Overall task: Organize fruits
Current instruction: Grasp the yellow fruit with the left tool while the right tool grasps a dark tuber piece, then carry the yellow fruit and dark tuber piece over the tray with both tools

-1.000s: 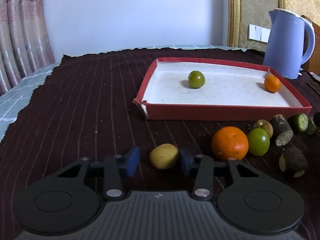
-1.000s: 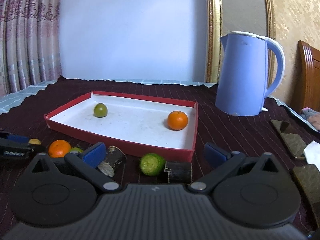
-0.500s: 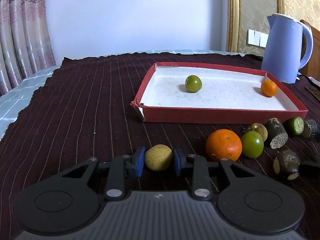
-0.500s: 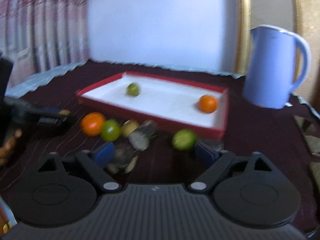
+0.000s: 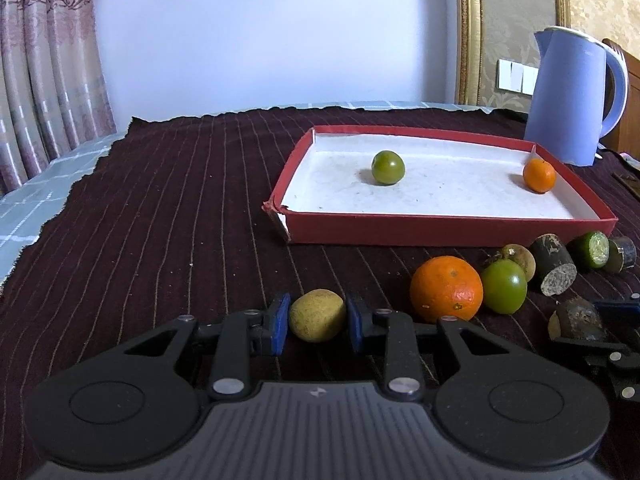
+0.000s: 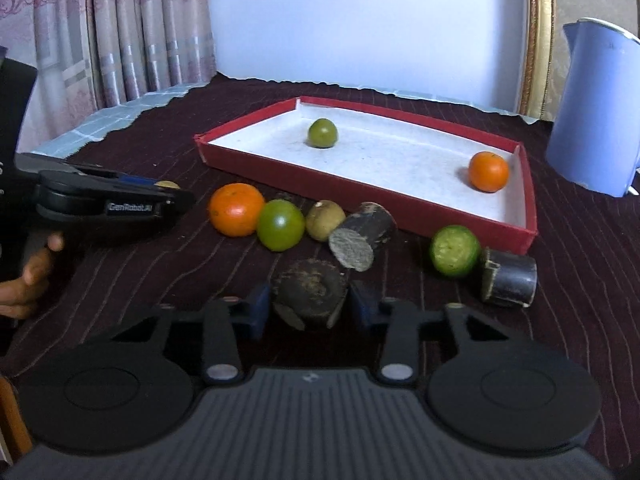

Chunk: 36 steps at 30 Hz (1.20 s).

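Left gripper (image 5: 317,322) clamped on yellow fruit (image 5: 317,315), on the counter; right gripper (image 6: 309,306) pads flank dark stub (image 6: 310,298), contact unclear; red tray (image 5: 448,230) beyond

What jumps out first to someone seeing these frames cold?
The red tray with its white floor, mid-table on the dark striped cloth, holding only a green fruit and a small orange far apart. In front of it, a loose row of fruit led by a large orange. The left gripper is shut on a yellowish fruit; the right gripper brackets a dark stubby piece.
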Each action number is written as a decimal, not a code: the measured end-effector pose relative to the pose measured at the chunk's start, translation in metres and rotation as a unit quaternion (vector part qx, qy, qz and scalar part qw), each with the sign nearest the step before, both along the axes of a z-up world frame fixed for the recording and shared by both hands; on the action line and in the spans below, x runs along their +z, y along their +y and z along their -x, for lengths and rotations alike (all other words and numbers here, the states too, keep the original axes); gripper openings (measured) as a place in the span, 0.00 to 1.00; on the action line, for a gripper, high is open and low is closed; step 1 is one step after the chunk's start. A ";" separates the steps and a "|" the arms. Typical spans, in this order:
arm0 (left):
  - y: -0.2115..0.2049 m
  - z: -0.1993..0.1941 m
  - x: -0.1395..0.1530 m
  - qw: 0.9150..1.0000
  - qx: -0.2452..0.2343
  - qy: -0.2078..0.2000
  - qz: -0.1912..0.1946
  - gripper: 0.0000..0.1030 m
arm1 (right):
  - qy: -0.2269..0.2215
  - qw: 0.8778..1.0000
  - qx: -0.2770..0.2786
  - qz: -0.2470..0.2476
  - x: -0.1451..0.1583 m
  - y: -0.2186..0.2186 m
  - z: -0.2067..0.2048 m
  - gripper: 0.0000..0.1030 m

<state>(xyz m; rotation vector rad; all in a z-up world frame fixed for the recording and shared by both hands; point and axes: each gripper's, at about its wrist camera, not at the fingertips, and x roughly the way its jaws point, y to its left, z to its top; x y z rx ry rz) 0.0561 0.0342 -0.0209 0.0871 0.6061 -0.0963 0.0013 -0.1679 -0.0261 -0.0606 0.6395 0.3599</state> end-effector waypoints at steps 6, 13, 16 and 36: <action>-0.011 0.009 0.014 1.000 -0.009 -0.013 -0.004 0.29 | -0.019 1.000 -0.014 -0.012 0.012 -0.009 0.005 0.38; -0.036 0.000 0.033 1.000 -0.021 -0.007 0.004 0.29 | -0.051 0.996 -0.064 -0.017 0.032 -0.030 0.000 0.38; -0.047 -0.008 0.039 1.000 -0.021 -0.007 0.001 0.29 | -0.060 0.995 -0.080 -0.020 0.038 -0.038 -0.007 0.38; -0.083 -0.033 0.052 0.999 -0.018 -0.017 -0.023 0.29 | -0.080 0.988 -0.125 -0.033 0.056 -0.053 -0.045 0.38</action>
